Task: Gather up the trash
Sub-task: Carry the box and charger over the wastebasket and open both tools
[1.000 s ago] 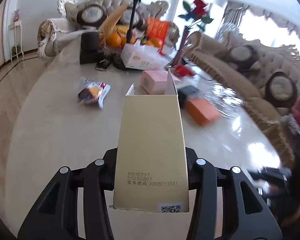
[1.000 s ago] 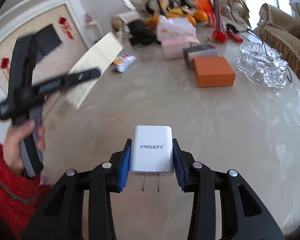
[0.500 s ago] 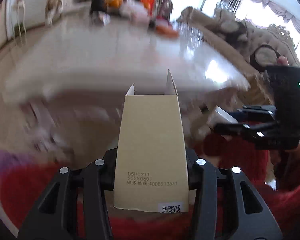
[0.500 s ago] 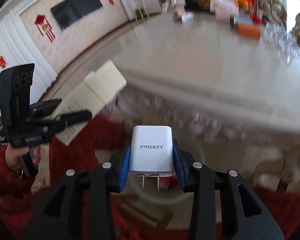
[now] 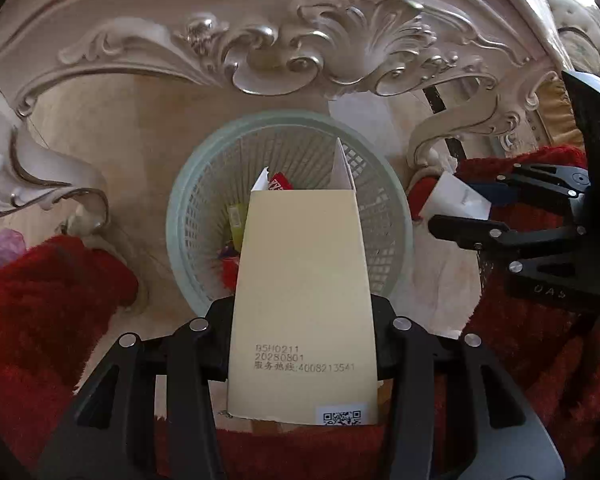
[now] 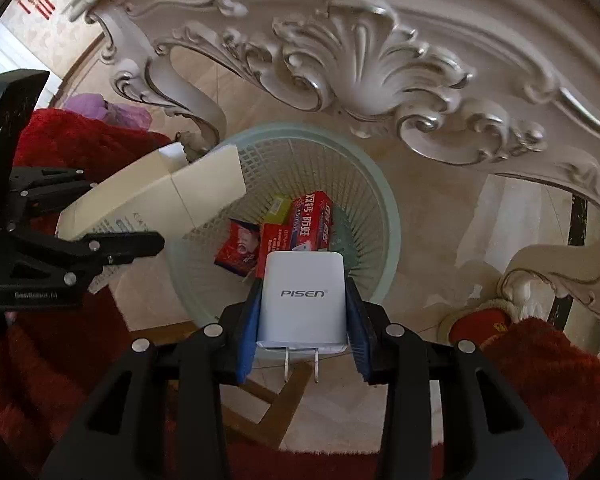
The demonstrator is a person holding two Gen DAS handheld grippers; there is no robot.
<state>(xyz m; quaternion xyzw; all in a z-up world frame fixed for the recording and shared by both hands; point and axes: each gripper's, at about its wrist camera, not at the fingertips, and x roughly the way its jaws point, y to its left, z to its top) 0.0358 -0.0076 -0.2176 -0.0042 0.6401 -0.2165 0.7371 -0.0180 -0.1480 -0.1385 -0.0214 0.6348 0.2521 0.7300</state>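
2 pieces get dropped best once centred over the basket (image 6: 384,200): carton (image 5: 300,280) clamped in the left gripper (image 5: 300,320), charger (image 6: 304,296) pinched by the right gripper (image 6: 304,320), both released inside the rim.

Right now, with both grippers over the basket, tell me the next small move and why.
Probably open the left gripper and let the cream carton drop. It is clamped on the carton, whose open end already hangs over the pale mesh basket, where red packets lie. The right gripper, shut on the white charger, looks poised above the basket too and could release next.
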